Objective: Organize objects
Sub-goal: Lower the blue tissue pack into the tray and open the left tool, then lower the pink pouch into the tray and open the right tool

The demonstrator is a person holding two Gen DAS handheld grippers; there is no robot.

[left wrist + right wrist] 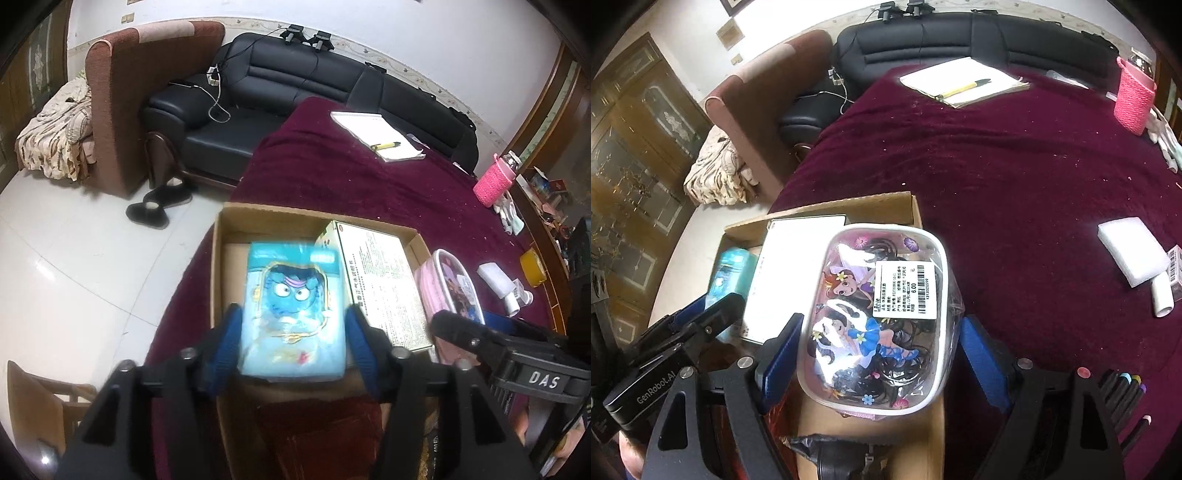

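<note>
Black gripper frames filled the bottom of both views. Left gripper [293, 328] sat with its blue pads either side of the tissue pack [293, 310]; pack looked blurred, and narrow gaps showed at both pads, so I judged it let go, not clamped. Pack was low centre of the left view, over the left part of the cardboard box [229, 221]. White carton [384, 280] already lay in the box, just right of the pack.

Right gripper [881, 354] stood wide, pads well clear of the clear pouch [875, 317] on both sides, holding nothing. Pouch, with cartoon print, price label and dark hair ties inside, rested at the right end of the box, centre of the right view, beside the carton.

Progress, as a guess: well along. Three items in or at the box. Left out on the maroon cloth [1015, 177]: white block [1132, 249] and small tube [1161, 295] at right edge, pencils [1126, 395] lower right, pink bottle [1134, 99] upper right, notepad [964, 79] with pen [964, 88] at top. Whether all of these belong in the box I couldn't tell.
</note>
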